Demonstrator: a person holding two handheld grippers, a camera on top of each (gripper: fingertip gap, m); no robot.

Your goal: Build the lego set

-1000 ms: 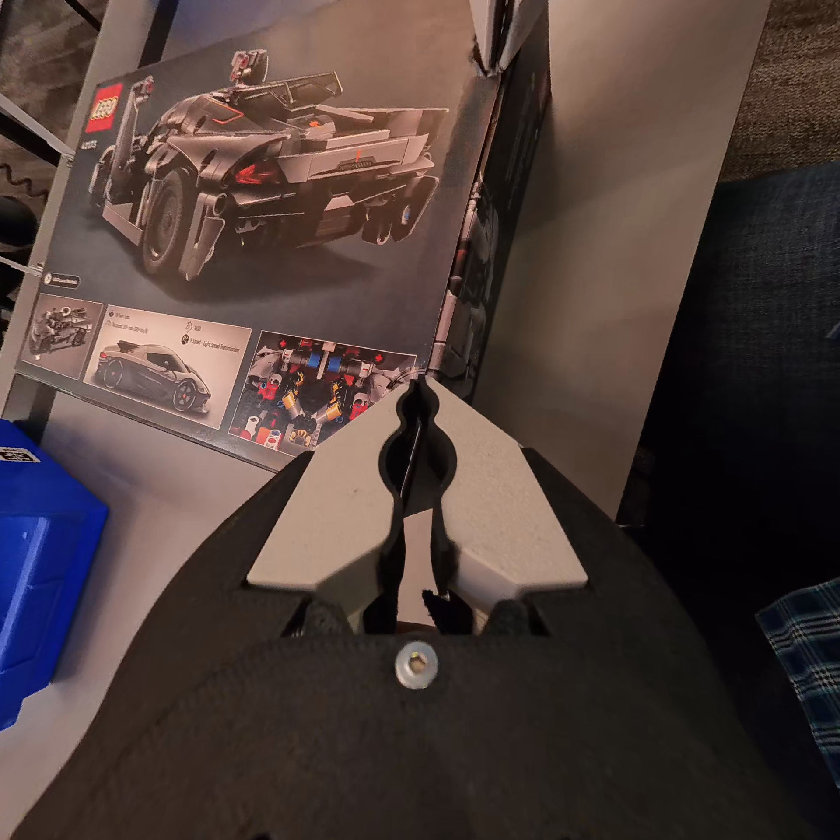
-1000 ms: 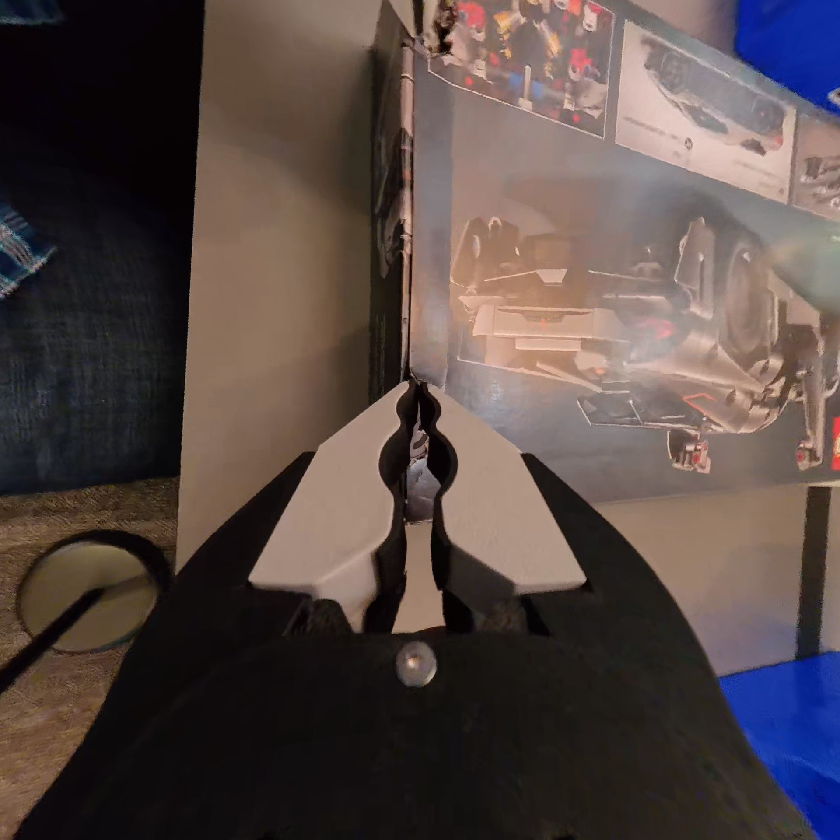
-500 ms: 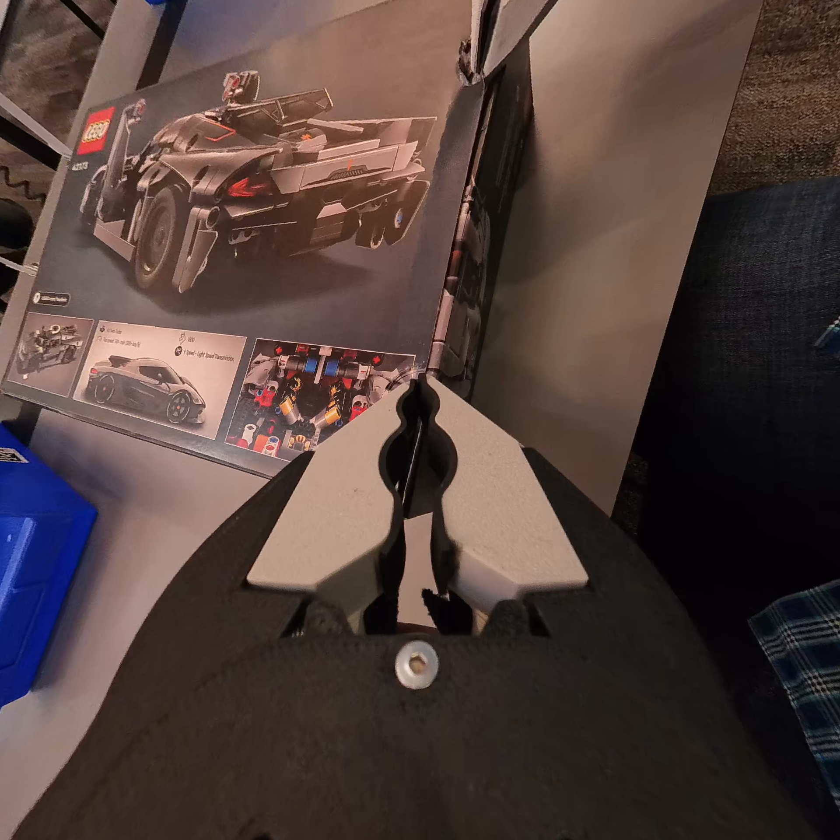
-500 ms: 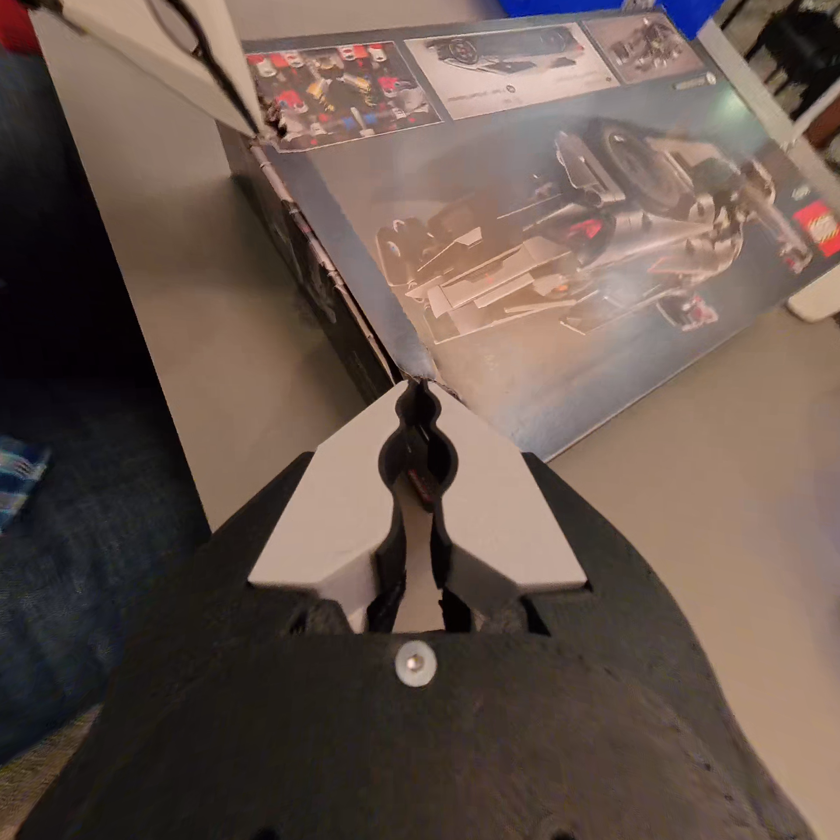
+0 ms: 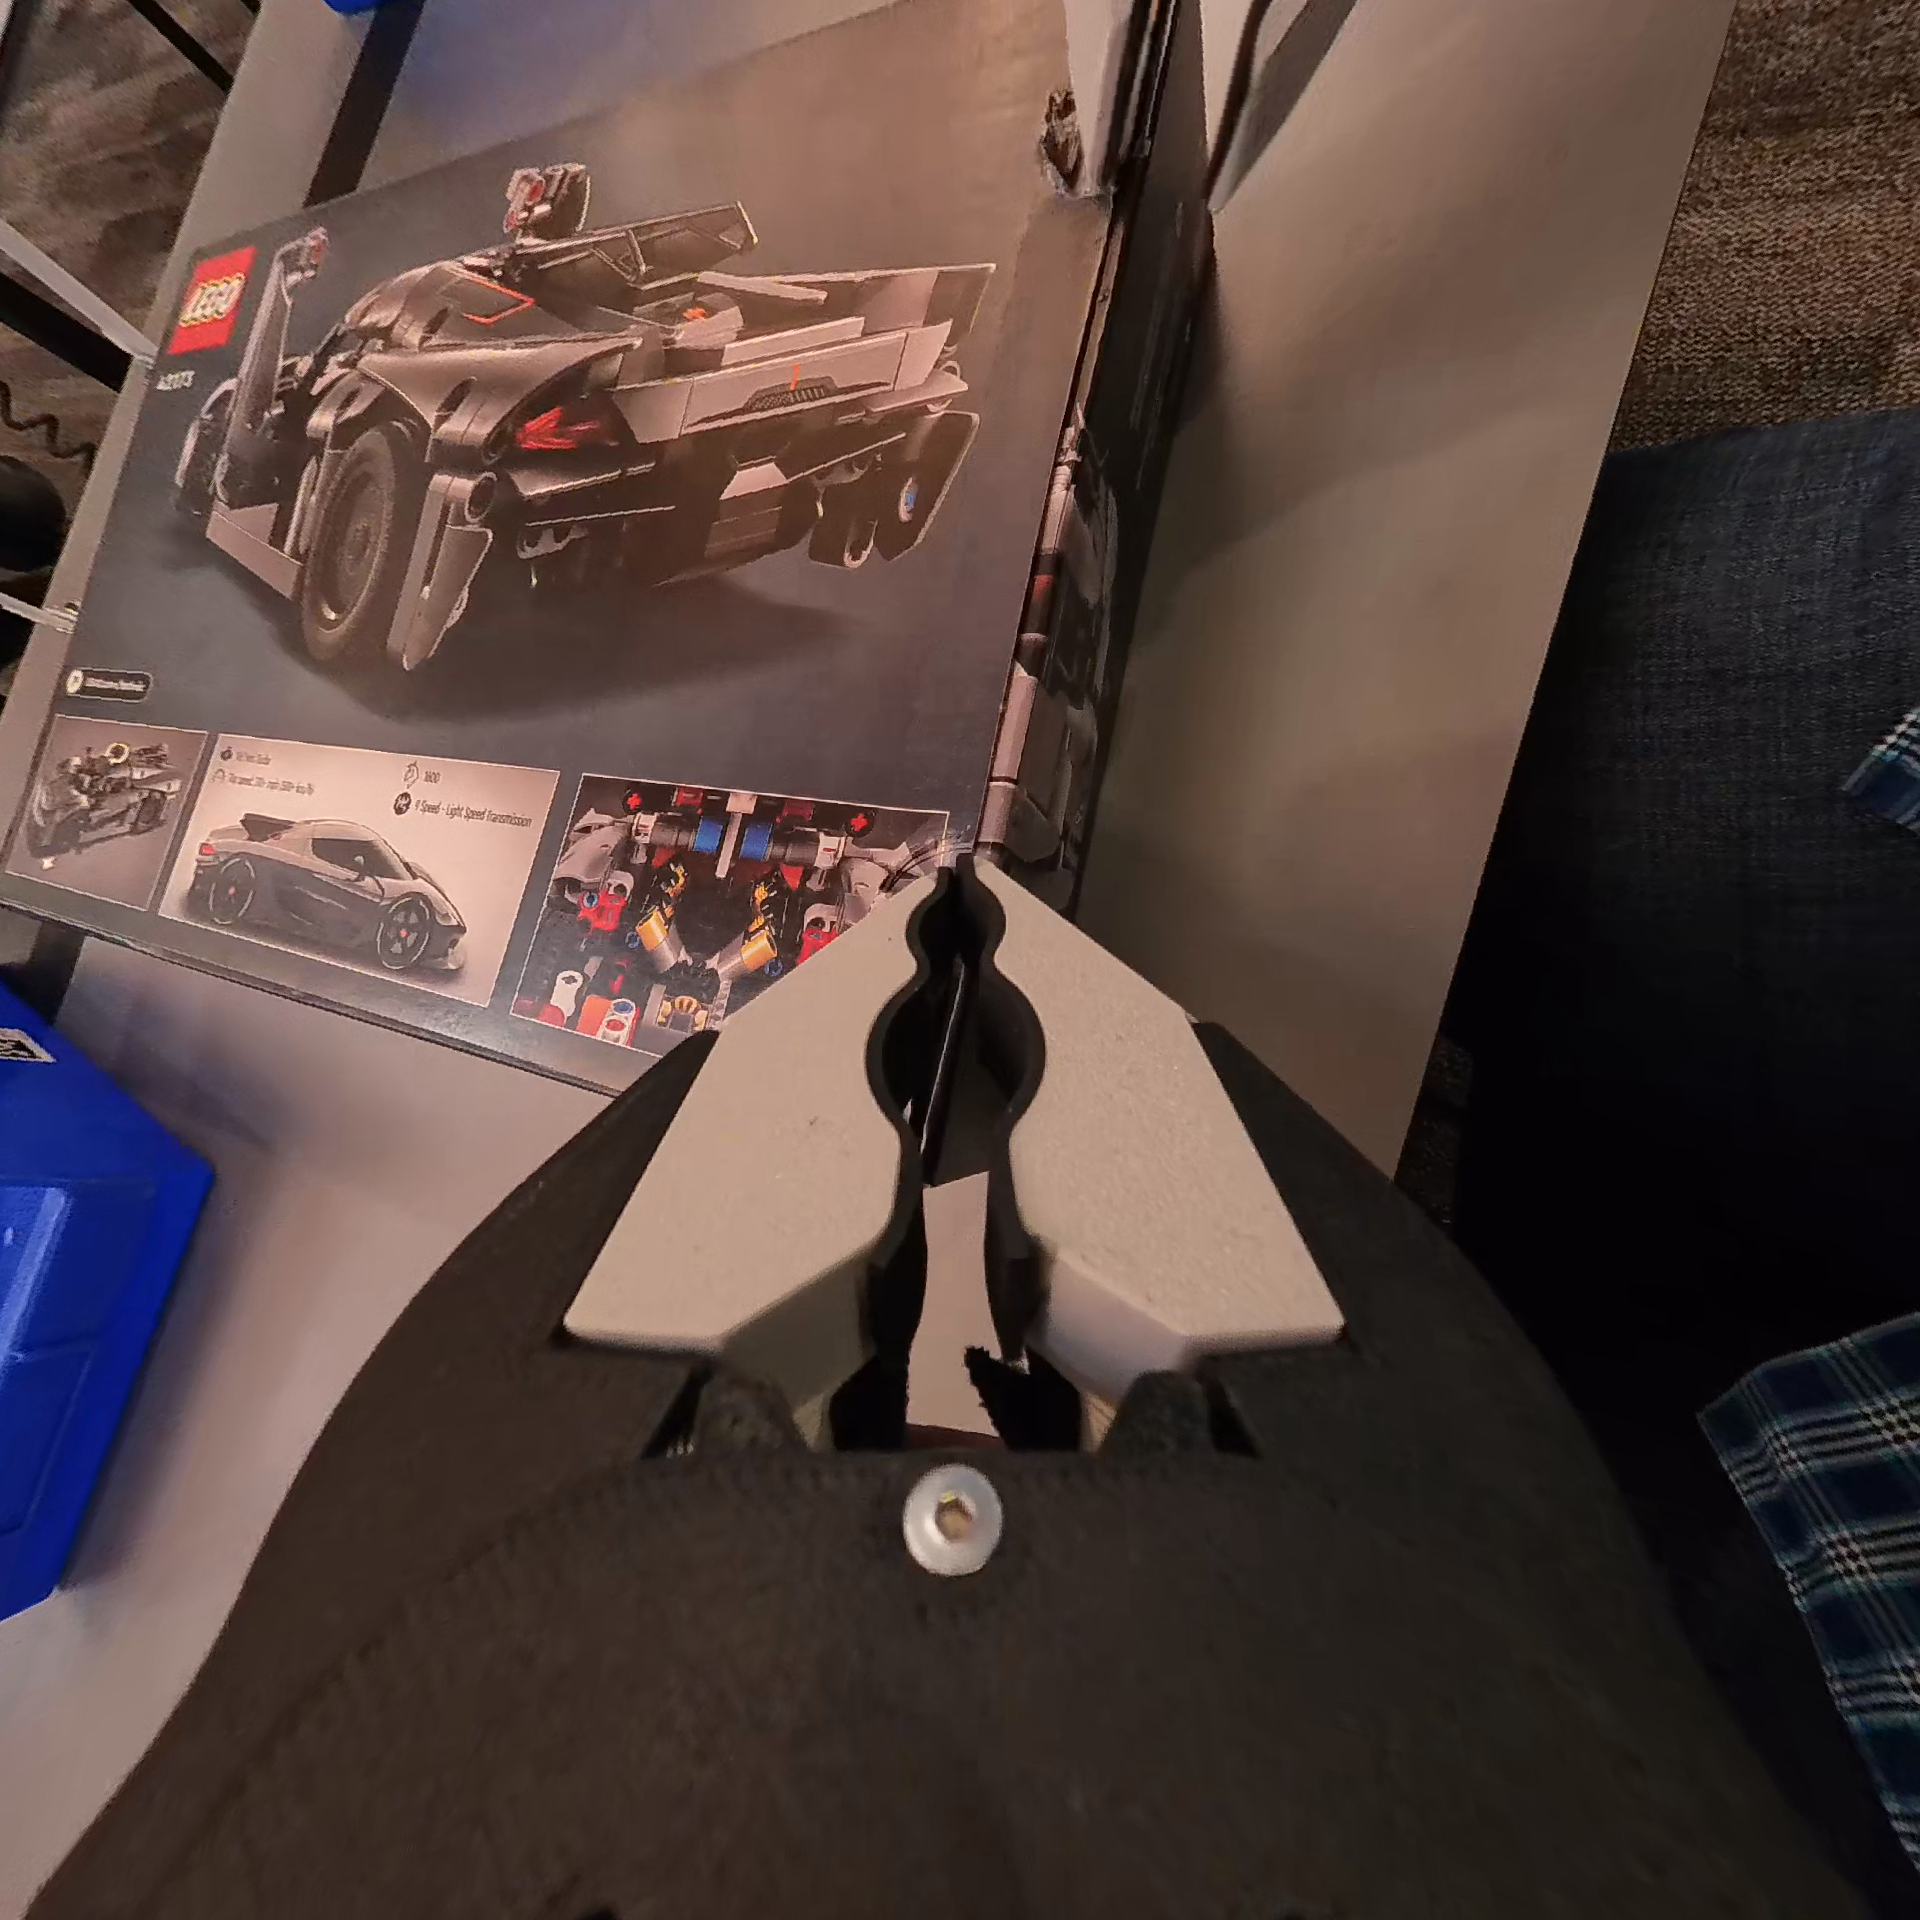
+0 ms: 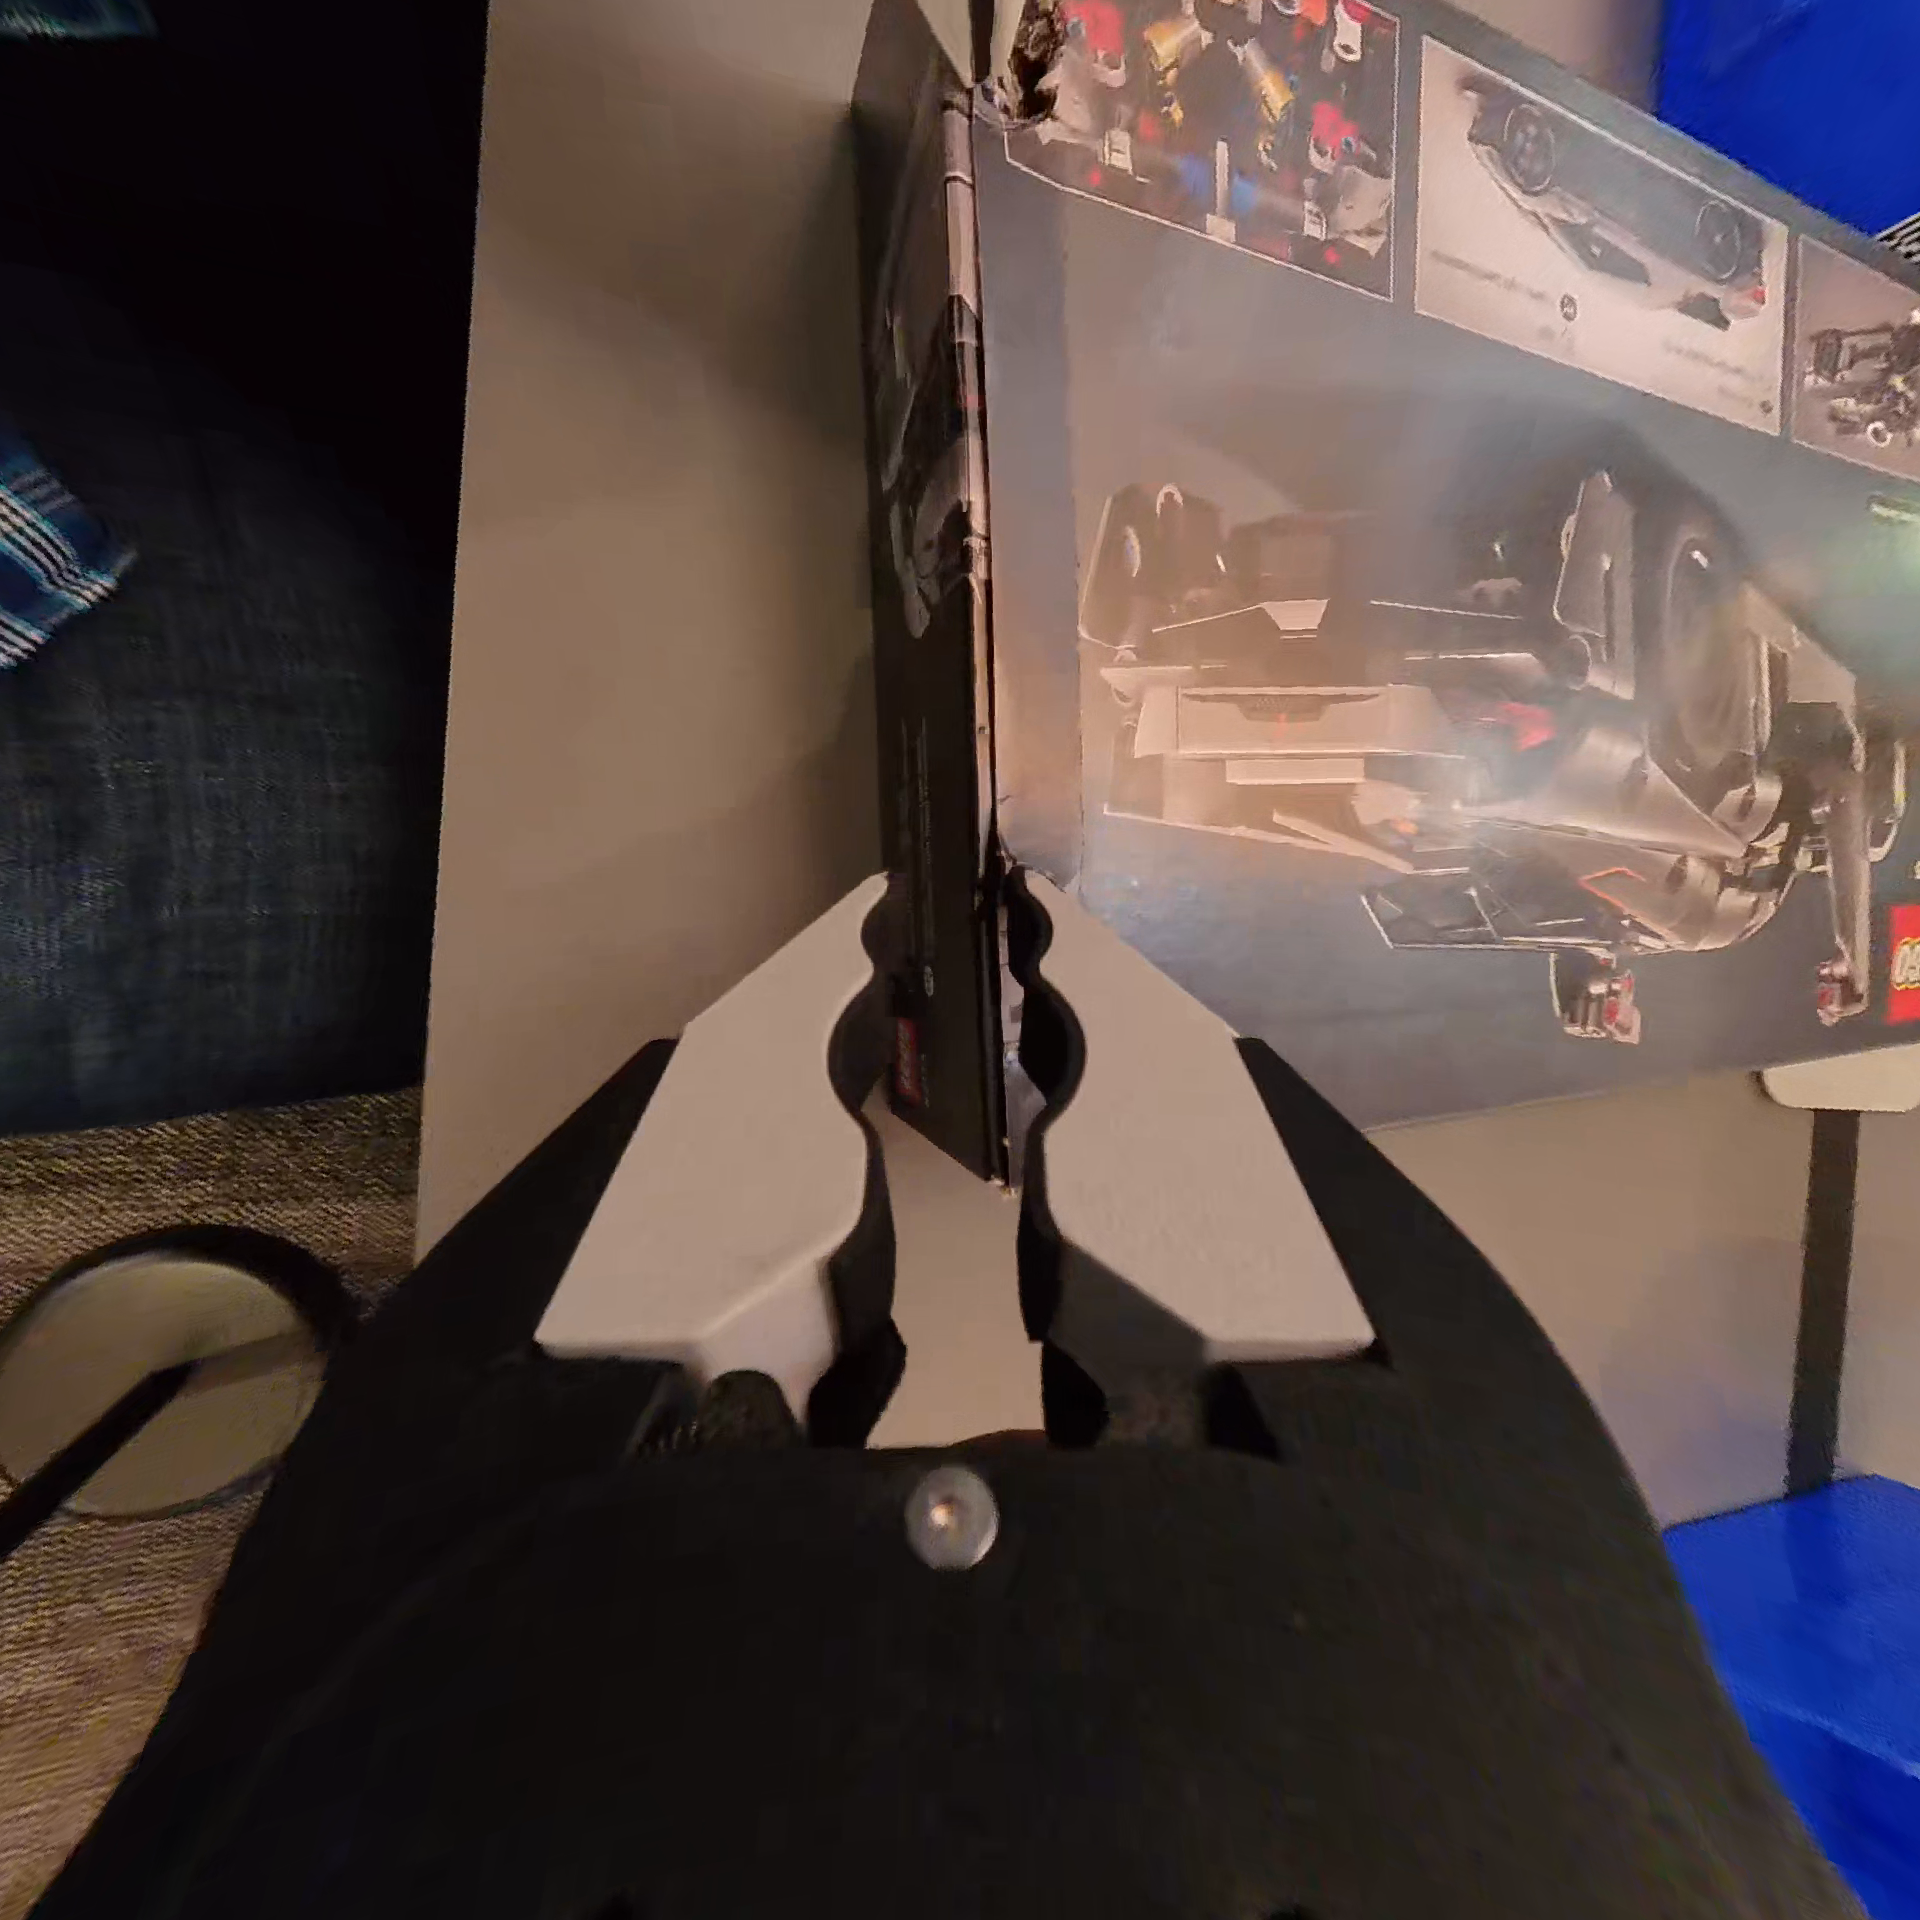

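My left gripper (image 5: 958, 883) pinches the box (image 5: 582, 499) flap edge at 12 o'clock. My right gripper (image 6: 951, 904) is open around the other end flap. The box lies on the table (image 5: 1330, 623). I should squeeze, then pull slowly.

One lego box (image 5: 582, 499), two blue bins (image 6: 1849, 1683)

Lego box (image 5: 582, 540) lay flat on the table (image 5: 1340, 582), one end beside the table's edge; left gripper (image 5: 954, 883) sat at one corner of that end, clamped on its flap; right gripper (image 6: 945, 883) sat at the other corner, parted jaws astride the end panel. Bin (image 5: 73, 1278) rested on the table beside the box's long side; carpet (image 5: 1787, 208) lay beyond the table edge.
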